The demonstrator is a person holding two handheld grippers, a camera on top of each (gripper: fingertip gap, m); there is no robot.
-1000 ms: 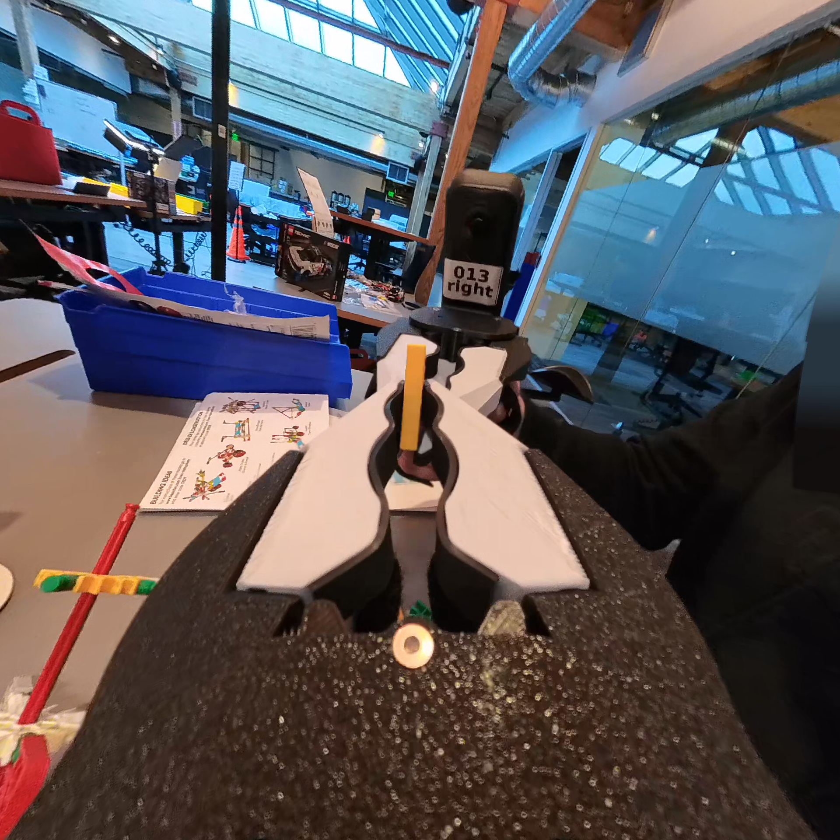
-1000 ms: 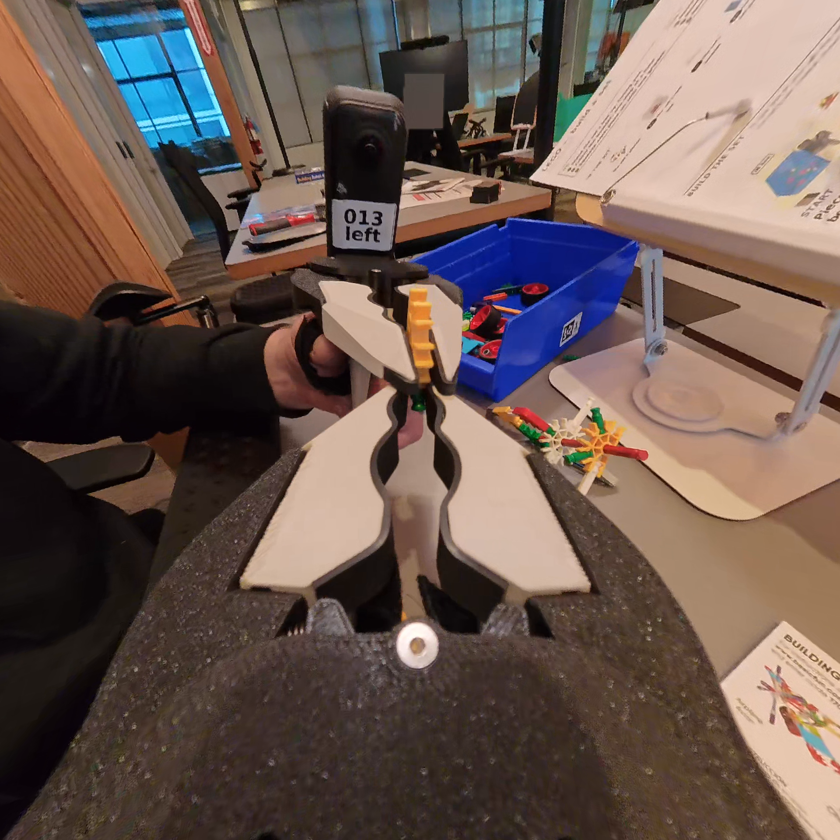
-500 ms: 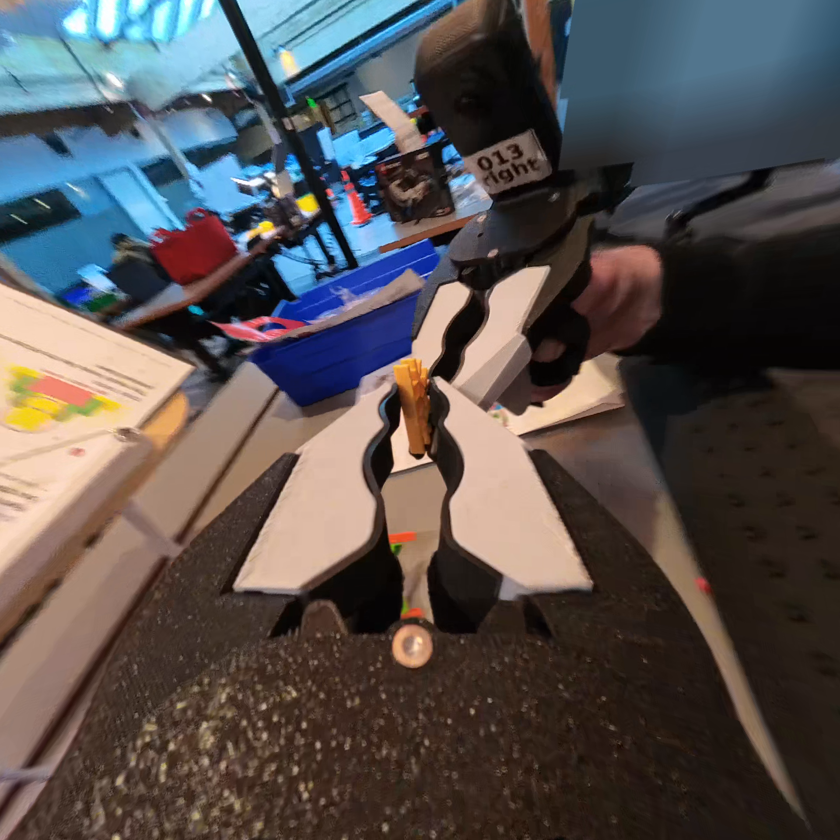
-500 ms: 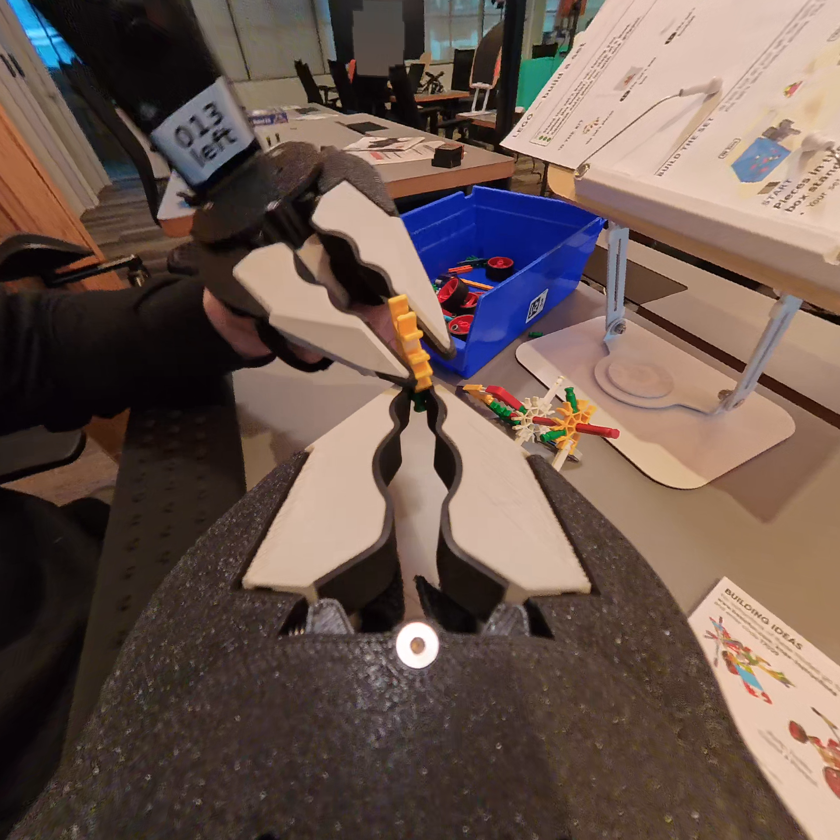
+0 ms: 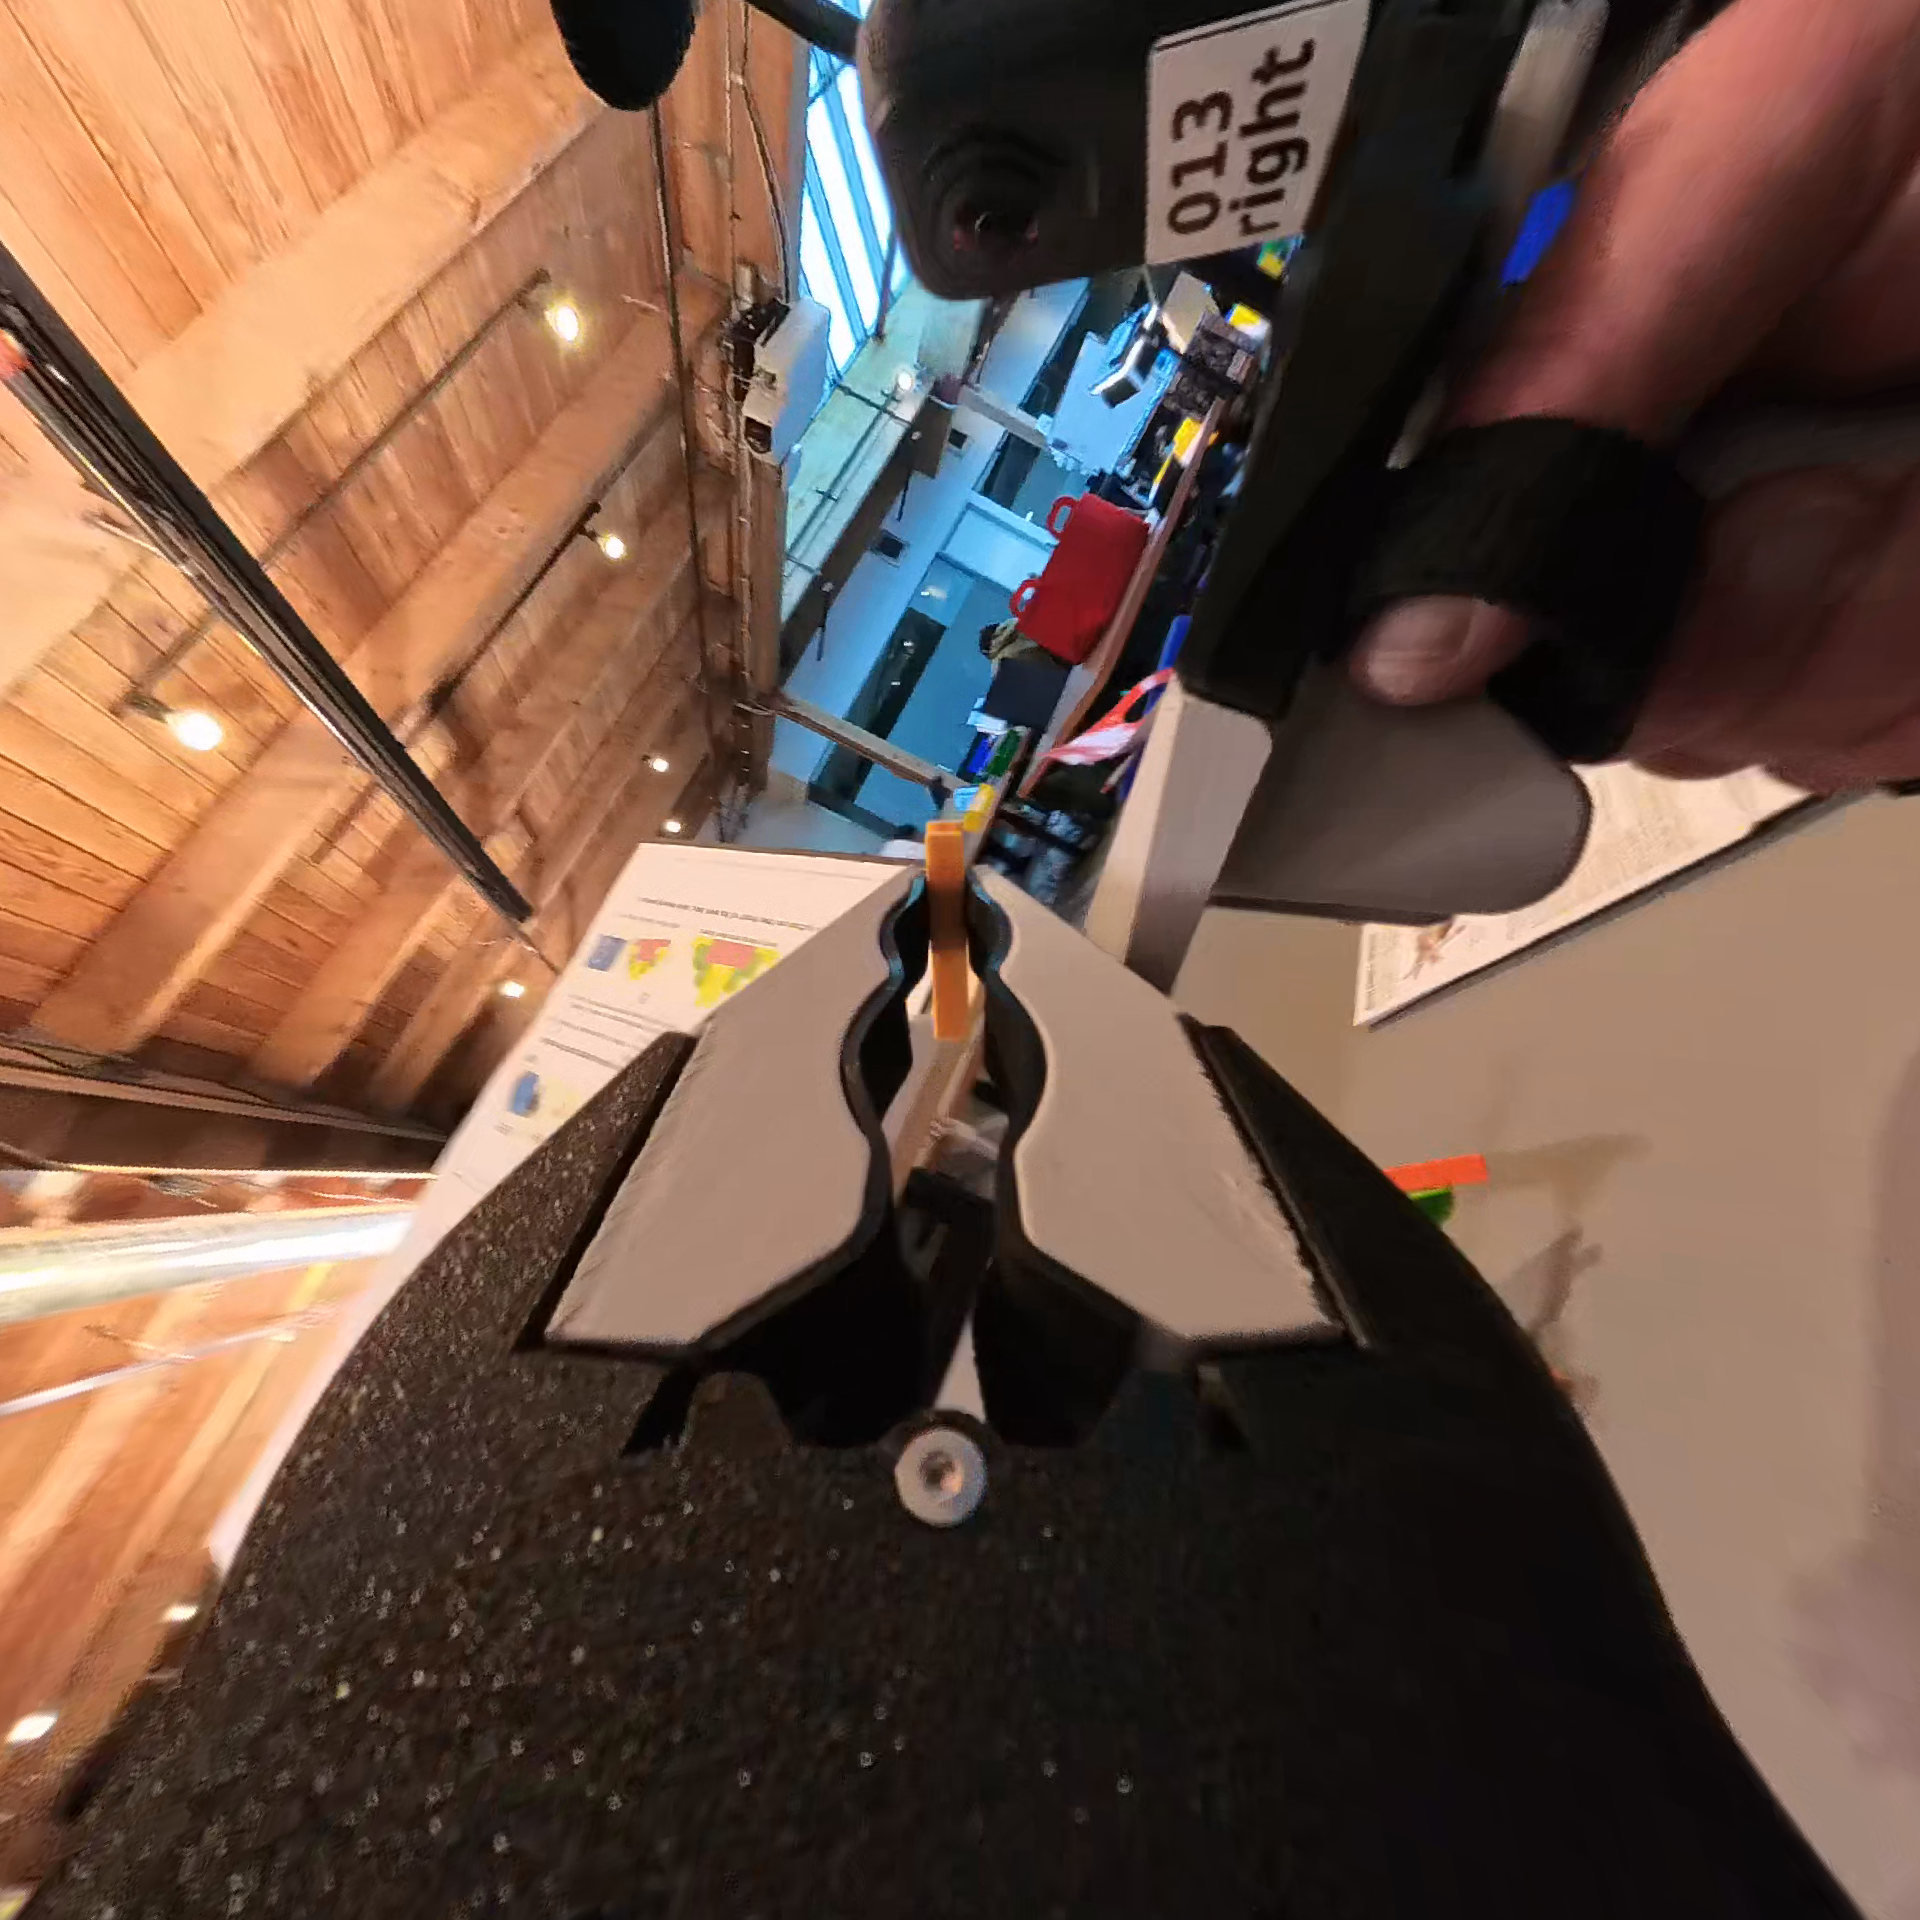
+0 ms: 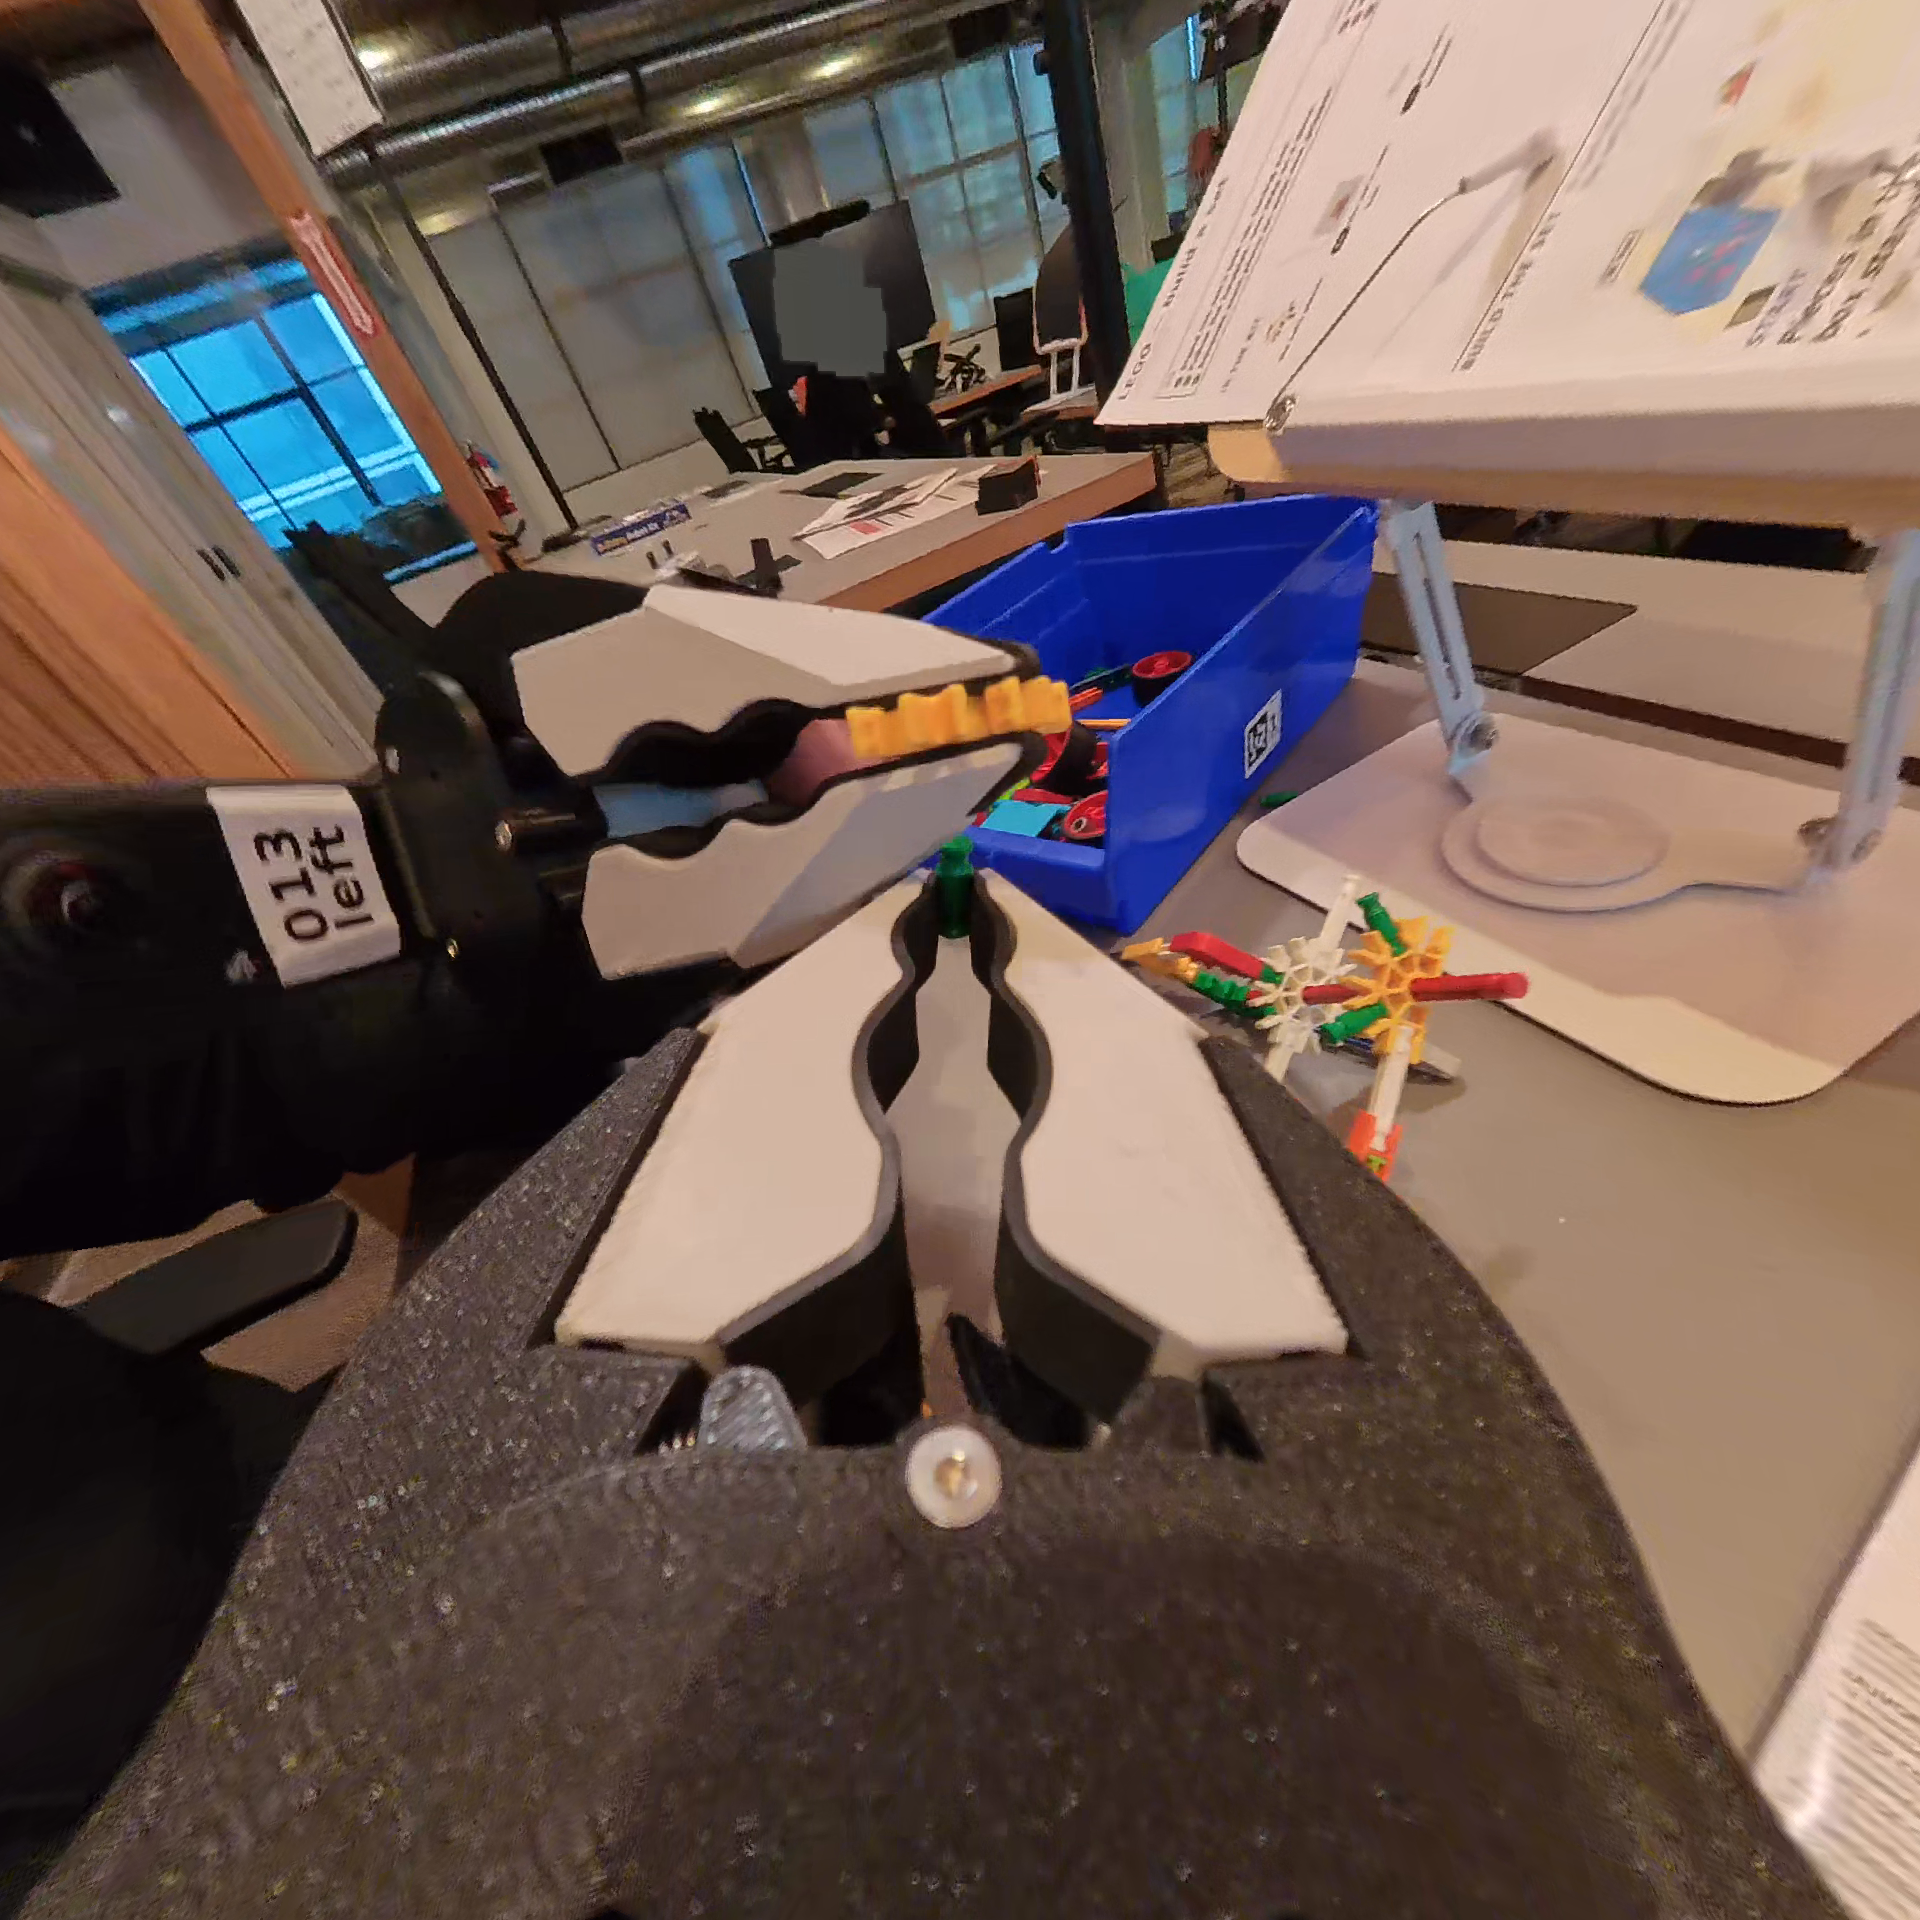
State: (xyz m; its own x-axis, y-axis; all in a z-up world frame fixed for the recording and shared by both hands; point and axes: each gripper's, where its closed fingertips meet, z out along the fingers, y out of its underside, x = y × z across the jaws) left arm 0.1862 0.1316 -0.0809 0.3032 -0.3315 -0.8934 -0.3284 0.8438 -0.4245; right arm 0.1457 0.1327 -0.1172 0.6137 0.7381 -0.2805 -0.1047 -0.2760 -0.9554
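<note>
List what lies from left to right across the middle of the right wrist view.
Left gripper shut on a yellow connector → green rod in the right gripper → blue bin → rod-and-connector model → stand.

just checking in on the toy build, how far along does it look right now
Done: a small rod-and-connector assembly lies on the table before the booklet stand.
In hand: the left gripper is shut on a yellow connector; the right gripper is shut on a green rod, just below it, not joined.
Left: loose parts sit in the blue bin; how many are needed is unclear.
</note>
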